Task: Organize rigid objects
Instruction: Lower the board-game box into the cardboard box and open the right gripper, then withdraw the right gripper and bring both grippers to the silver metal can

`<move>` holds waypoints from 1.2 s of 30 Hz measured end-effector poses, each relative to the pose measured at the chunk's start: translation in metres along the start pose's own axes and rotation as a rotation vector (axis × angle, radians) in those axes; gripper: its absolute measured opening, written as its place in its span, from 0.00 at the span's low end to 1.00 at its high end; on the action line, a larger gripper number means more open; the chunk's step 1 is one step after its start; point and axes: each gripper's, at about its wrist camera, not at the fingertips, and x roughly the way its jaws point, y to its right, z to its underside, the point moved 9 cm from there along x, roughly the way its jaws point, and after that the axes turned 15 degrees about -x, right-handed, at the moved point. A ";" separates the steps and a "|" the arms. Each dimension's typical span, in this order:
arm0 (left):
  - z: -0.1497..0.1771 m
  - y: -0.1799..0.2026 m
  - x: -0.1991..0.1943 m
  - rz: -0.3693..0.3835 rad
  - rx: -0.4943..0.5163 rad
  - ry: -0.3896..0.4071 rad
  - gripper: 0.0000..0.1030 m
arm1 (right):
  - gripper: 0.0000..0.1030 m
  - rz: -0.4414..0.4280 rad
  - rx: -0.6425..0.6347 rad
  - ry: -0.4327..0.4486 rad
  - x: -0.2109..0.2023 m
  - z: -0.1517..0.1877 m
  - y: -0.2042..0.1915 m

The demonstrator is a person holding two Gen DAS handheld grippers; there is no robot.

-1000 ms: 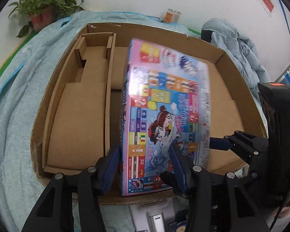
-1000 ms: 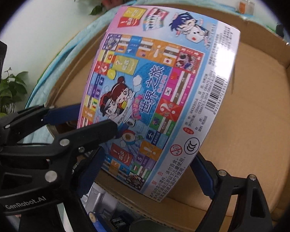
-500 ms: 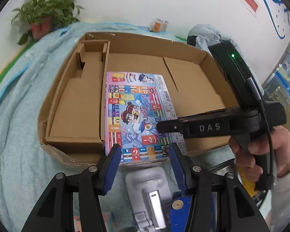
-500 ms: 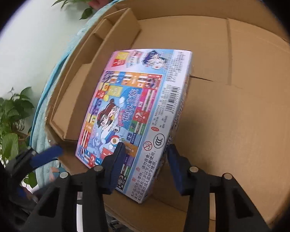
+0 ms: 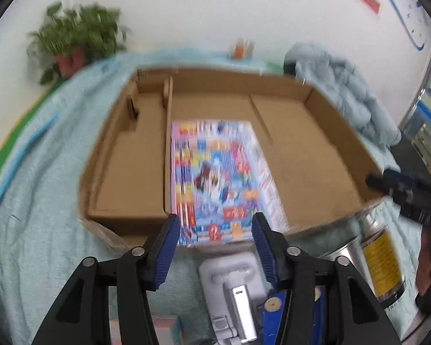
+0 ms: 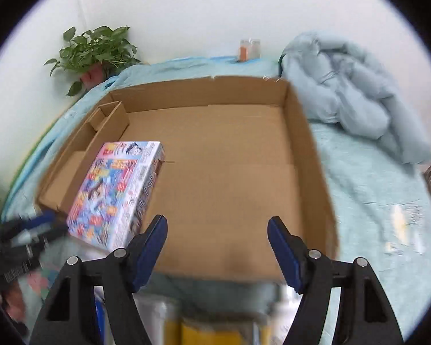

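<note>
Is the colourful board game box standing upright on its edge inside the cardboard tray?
No, the board game box lies flat on the cardboard tray floor, against the divider.

The left gripper (image 5: 214, 237) points downward, its jaws are opening and nothing is between them. The right gripper (image 6: 217, 243) also points downward, jaws opening, with nothing between them.

You have a matt brown corrugated cardboard tray (image 6: 310, 155) on soft, nubbly pale-blue terry cloth (image 6: 373, 189). Inside the tray lies a glossy printed cardboard game box (image 6: 115, 189). Just outside the tray's near wall stands a shiny metal can (image 5: 382, 261) with a yellow label.
</note>
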 end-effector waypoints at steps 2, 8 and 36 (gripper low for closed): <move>-0.008 0.005 -0.028 -0.008 0.017 0.128 0.98 | 0.35 0.065 -0.035 0.048 -0.017 0.008 -0.003; -0.002 0.014 -0.090 0.003 -0.016 0.324 1.00 | 0.81 0.093 0.004 0.158 -0.052 0.011 -0.015; 0.072 0.032 -0.172 0.002 0.036 0.363 0.99 | 0.98 0.043 -0.030 0.274 -0.126 0.071 -0.055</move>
